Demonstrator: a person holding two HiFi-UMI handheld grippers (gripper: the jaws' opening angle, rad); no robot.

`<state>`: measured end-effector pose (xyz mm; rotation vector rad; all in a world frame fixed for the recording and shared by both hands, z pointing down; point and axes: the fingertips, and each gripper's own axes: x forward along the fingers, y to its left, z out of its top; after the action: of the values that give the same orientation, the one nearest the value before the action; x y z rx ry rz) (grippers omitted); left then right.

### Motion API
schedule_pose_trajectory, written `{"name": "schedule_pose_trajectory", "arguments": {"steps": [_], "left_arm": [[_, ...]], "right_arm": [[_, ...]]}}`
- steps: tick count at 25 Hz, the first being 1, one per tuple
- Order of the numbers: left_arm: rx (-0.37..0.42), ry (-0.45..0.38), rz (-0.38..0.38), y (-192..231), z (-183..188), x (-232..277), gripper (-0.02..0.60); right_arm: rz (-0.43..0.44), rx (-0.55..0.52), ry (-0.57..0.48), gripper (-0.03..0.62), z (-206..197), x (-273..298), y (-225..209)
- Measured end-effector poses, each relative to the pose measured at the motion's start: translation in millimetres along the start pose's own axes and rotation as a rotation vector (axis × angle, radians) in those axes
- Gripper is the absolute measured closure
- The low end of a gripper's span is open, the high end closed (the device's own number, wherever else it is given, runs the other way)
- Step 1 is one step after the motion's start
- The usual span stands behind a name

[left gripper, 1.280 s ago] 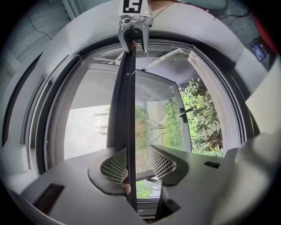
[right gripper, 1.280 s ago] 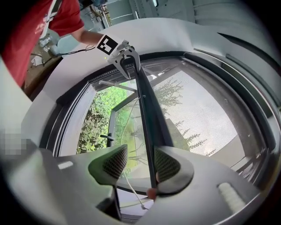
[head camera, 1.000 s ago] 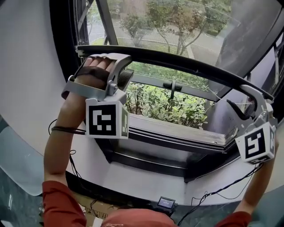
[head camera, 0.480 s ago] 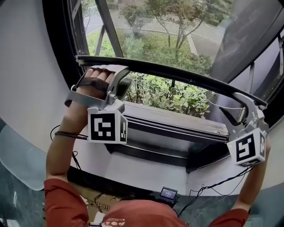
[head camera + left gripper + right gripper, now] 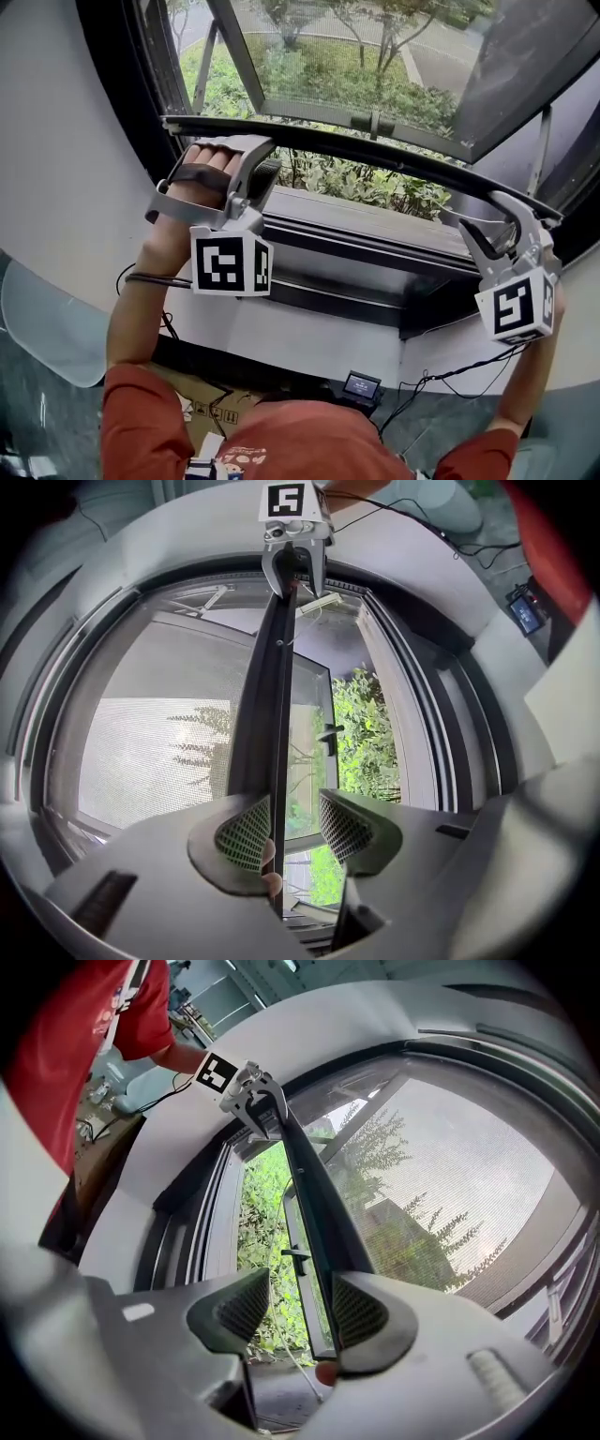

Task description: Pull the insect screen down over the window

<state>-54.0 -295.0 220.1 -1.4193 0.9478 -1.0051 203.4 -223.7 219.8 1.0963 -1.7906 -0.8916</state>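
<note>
The insect screen's black bottom bar [image 5: 375, 155] runs across the window, with grey mesh [image 5: 356, 56] stretched above it. My left gripper [image 5: 267, 159] hooks the bar near its left end. In the left gripper view the bar [image 5: 272, 696] passes between the jaws of the left gripper [image 5: 286, 832], lying against the left pad with a gap to the right pad. My right gripper [image 5: 473, 220] hooks the bar's right end. The bar [image 5: 319, 1194] rests against the right pad of the right gripper [image 5: 289, 1312], clear of the left pad. Both grippers are open.
Under the bar an open gap shows green bushes [image 5: 375, 187] and the dark window sill [image 5: 375, 234]. The outer sash with its handle [image 5: 373, 122] stands open behind the mesh. Cables and a small device [image 5: 361, 384] lie below by the white wall.
The bar and both grippers have come down together. More mesh shows above the bar, and the gap between bar and sill has narrowed.
</note>
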Motion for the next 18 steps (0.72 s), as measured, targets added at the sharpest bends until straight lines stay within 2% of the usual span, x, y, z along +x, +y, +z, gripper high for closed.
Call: {"name": "schedule_pose_trajectory", "arguments": {"steps": [18], "left_arm": [[-0.027,0.008,-0.172,-89,-2,2,0.42]], "right_arm": [[0.134,0.109,0.028,0.379,-33,20,76]]}}
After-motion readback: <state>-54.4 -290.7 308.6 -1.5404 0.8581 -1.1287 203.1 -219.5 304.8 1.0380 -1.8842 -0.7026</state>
